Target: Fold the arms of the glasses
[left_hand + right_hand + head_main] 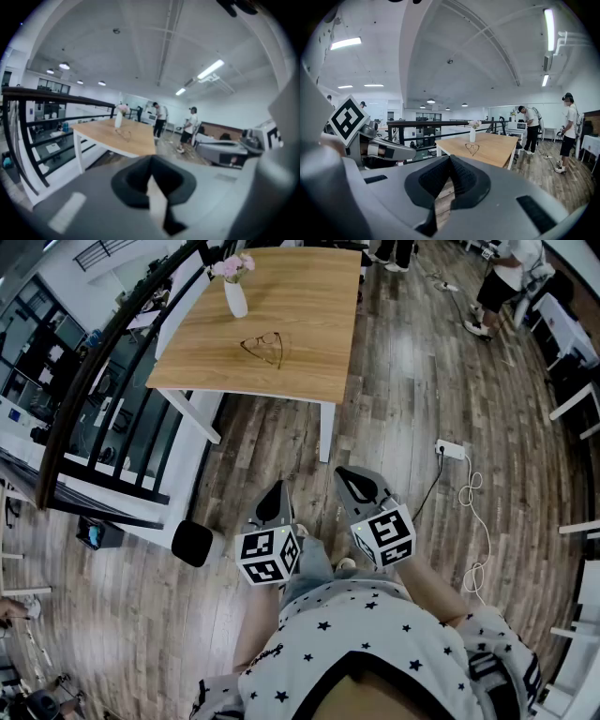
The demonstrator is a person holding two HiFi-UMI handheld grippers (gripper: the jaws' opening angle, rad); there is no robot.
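Observation:
A pair of dark-rimmed glasses (pixel 263 345) lies with its arms unfolded on the wooden table (pixel 309 362), near the middle. The glasses also show small and far off in the left gripper view (pixel 124 135) and the right gripper view (pixel 472 148). Both grippers hang close to my body over the wooden floor, well short of the table. My left gripper (pixel 277 487) points toward the table with its jaws shut and nothing between them (pixel 151 159). My right gripper (pixel 345 472) sits beside it, jaws together and holding nothing (pixel 450 158).
A white vase (pixel 235 294) with pink flowers stands on the table's far left. A black railing (pixel 103 362) runs along the left. A power strip (pixel 450 449) with white cable lies on the floor at right. People (pixel 502 282) stand at the back. A black round object (pixel 192 543) sits by the railing.

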